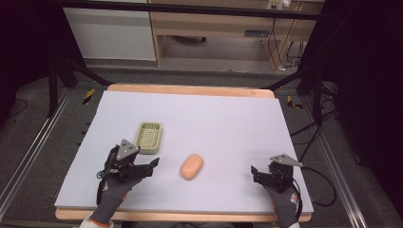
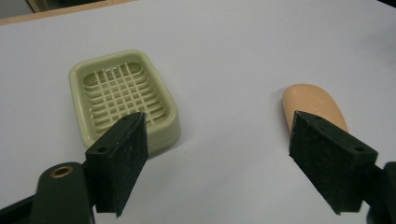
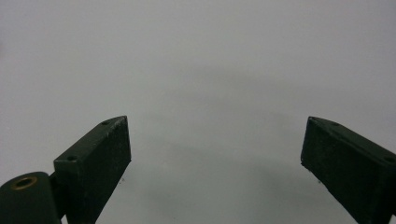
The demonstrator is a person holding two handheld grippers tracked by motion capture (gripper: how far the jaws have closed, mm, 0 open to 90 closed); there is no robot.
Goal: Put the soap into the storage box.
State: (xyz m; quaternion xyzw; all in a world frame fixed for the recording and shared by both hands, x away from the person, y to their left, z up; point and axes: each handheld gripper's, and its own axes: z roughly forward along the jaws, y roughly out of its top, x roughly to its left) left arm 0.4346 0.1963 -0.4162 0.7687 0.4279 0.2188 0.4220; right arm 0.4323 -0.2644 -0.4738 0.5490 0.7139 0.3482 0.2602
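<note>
A pale green soap dish with a slotted grid floor lies on the white table, left of centre. An orange oval soap bar lies to its right and nearer me. My left gripper is open, low over the table, just left of the soap and in front of the dish. In the left gripper view the dish is ahead on the left, the soap ahead on the right, partly behind the right jaw, and the gripper holds nothing. My right gripper is open near the front right edge, over bare table.
The white sheet covers a wooden tabletop whose edge shows at the back and front. Black stand legs and cables lie on the floor beside the table. A wooden cabinet stands behind.
</note>
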